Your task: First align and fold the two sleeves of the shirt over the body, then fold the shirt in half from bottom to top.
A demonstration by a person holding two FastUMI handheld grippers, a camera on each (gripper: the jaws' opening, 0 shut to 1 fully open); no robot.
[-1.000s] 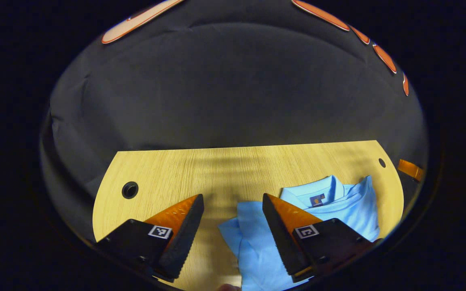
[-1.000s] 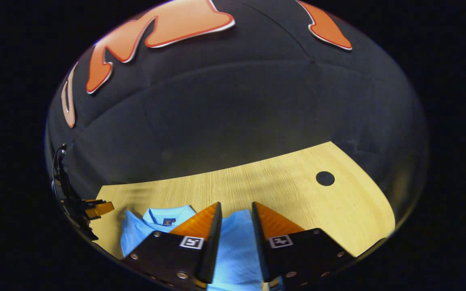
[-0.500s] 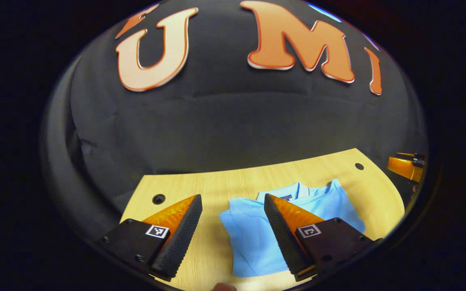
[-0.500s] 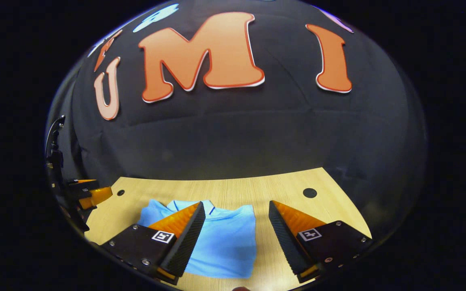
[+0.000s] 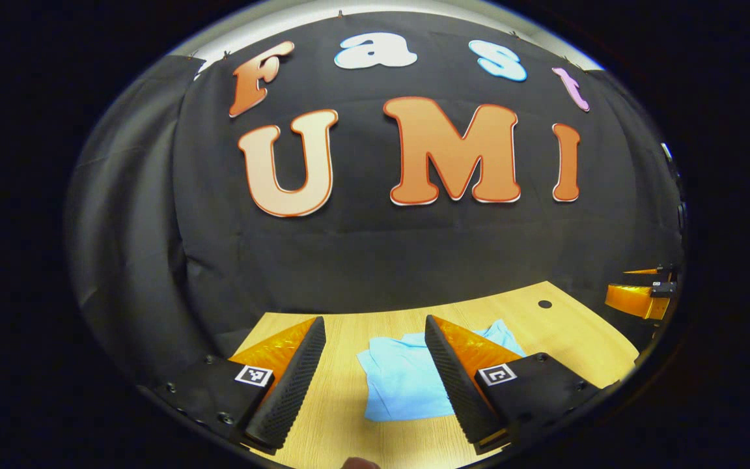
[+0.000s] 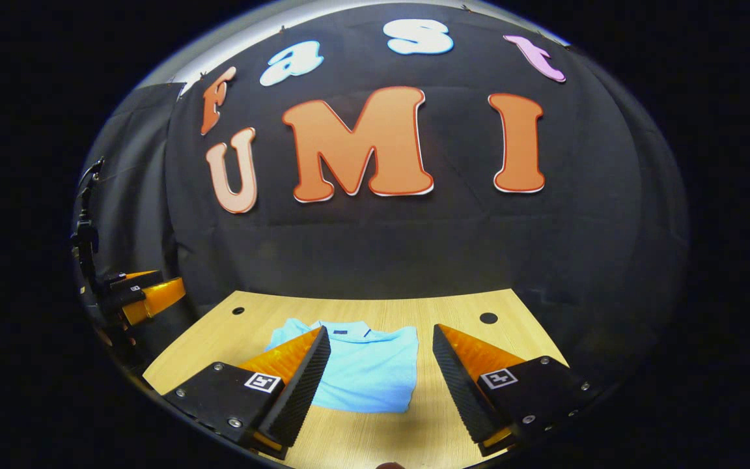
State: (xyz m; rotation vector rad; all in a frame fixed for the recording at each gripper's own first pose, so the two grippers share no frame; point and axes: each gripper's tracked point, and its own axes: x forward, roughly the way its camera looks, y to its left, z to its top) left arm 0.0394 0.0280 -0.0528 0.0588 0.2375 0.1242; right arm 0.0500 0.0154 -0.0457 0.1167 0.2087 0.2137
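Fabric of the light blue shirt (image 6: 365,371) is lying folded on the wooden bench (image 6: 466,312), collar toward the booth wall. The left tool (image 5: 375,378) is hanging above it, gaping wide and gripping nothing, one finger covering part of the shirt. The right tool (image 6: 381,381) is likewise spread wide and empty, its finger hiding the shirt's near corner.

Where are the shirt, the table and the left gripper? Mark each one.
shirt (image 6: 368,374), right gripper view, on the flat folded body below the collar.
table (image 6: 466,309), right gripper view, on bare wood near the far edge.
left gripper (image 5: 375,378), left gripper view, midway between its open fingertips.
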